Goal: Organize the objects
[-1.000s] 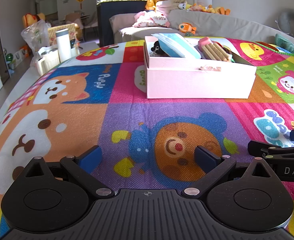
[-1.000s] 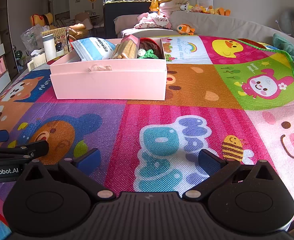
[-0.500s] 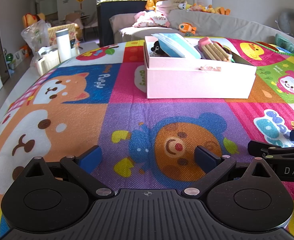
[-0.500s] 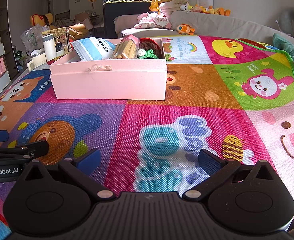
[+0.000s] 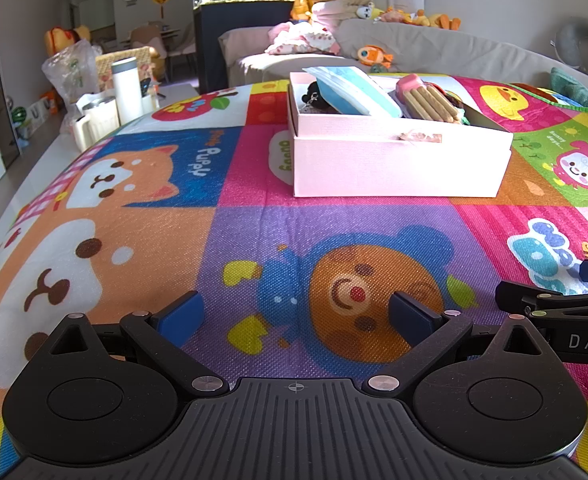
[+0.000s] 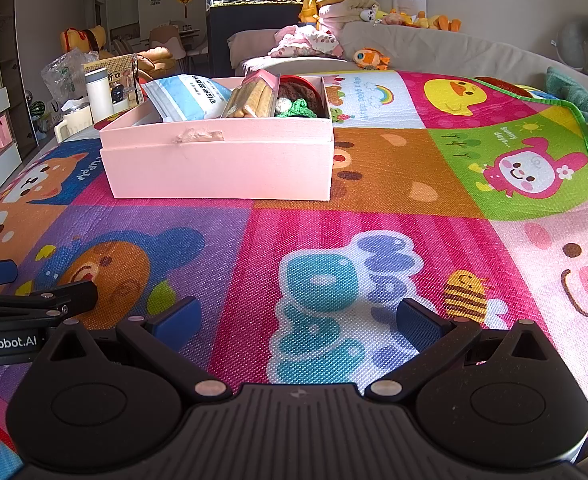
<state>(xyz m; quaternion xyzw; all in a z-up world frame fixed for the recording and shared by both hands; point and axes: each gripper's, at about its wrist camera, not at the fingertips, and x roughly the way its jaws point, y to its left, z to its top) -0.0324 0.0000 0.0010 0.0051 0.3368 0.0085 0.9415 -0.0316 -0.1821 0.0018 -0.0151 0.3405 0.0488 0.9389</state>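
Sunlight is falling across a cartoon play mat (image 6: 374, 184) on which the pink box (image 6: 222, 160) is sitting, already holding a blue-and-white pouch (image 6: 190, 98), a pack of biscuit sticks (image 6: 254, 98) and some crochet pieces (image 6: 298, 100). Nothing is changing from a second ago: near the box's front wall, the left gripper (image 5: 294, 316) and right gripper (image 6: 298, 320) are still resting low over the mat, side by side, jaws spread apart and empty. With no loose item lying anywhere around the box, the sorting is probably finishing.

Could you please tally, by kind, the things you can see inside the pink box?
Blue and white packet: 1
Pack of biscuit sticks: 1
Brown crochet piece: 1
Green crochet piece: 1
Black keychain charm: 1
Total: 5
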